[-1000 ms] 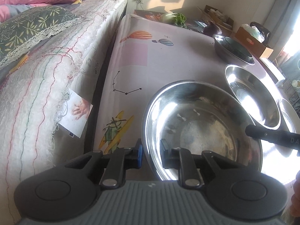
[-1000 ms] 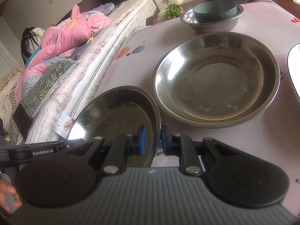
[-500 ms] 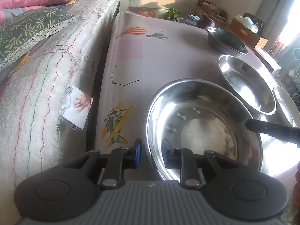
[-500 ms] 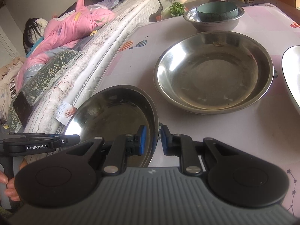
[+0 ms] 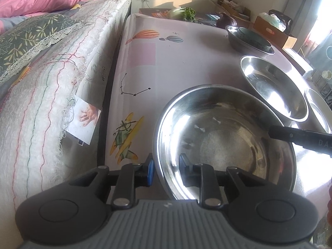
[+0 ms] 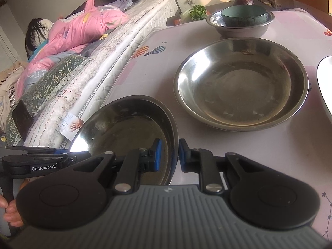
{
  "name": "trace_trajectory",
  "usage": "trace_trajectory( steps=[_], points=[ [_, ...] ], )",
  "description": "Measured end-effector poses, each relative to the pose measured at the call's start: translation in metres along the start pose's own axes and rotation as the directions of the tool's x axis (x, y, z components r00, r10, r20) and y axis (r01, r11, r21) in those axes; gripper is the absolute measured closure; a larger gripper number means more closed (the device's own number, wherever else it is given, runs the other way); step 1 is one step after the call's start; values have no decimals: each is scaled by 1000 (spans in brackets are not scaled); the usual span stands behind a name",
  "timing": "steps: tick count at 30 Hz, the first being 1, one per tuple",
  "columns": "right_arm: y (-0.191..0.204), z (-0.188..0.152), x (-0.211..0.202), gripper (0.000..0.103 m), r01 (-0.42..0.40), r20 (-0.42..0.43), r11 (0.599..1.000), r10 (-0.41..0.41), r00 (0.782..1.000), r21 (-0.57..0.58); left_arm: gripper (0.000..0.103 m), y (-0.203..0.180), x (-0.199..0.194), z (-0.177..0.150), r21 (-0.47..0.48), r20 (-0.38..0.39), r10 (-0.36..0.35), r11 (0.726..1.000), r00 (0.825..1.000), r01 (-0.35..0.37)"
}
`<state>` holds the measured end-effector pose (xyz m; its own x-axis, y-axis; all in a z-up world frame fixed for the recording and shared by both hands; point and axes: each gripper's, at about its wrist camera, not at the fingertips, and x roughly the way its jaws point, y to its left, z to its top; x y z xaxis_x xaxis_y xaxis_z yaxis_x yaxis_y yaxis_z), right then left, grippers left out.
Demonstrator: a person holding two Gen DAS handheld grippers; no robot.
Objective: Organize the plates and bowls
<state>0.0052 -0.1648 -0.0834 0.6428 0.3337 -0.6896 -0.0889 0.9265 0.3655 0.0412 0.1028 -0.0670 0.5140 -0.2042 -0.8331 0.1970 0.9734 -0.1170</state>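
A shiny steel bowl (image 5: 224, 137) (image 6: 124, 128) sits at the table's near corner beside the bed; whether it rests on the table I cannot tell. My left gripper (image 5: 166, 168) straddles the bowl's near-left rim, jaws slightly apart, with a thin gap at the outer blue pad. My right gripper (image 6: 170, 155) is shut on the bowl's right rim, pads tight on both sides. In the left wrist view, the right tool's black finger (image 5: 290, 134) reaches over the bowl's right side. In the right wrist view, the left tool's black body (image 6: 41, 166) and a hand show at lower left.
A wide steel plate (image 6: 240, 83) (image 5: 274, 87) lies just beyond. Behind it a steel basin (image 6: 238, 29) holds a teal bowl (image 6: 244, 15). A white plate (image 6: 325, 83) sits at the right edge. A mattress (image 5: 51, 83) runs along the table's left; a person in pink (image 6: 83, 27) lies there.
The left gripper's jaws have spread a little around the bowl's rim. The right gripper keeps its grip. Bowl and hands have barely shifted.
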Motion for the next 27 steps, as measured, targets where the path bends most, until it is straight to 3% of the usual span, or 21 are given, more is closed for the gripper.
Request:
trace_trajectory(
  steps=[27],
  points=[
    [-1, -1, 2, 86, 9, 5, 1000, -9, 1000, 3, 68, -18, 5, -1, 76, 17, 74, 994, 997, -75]
  ],
)
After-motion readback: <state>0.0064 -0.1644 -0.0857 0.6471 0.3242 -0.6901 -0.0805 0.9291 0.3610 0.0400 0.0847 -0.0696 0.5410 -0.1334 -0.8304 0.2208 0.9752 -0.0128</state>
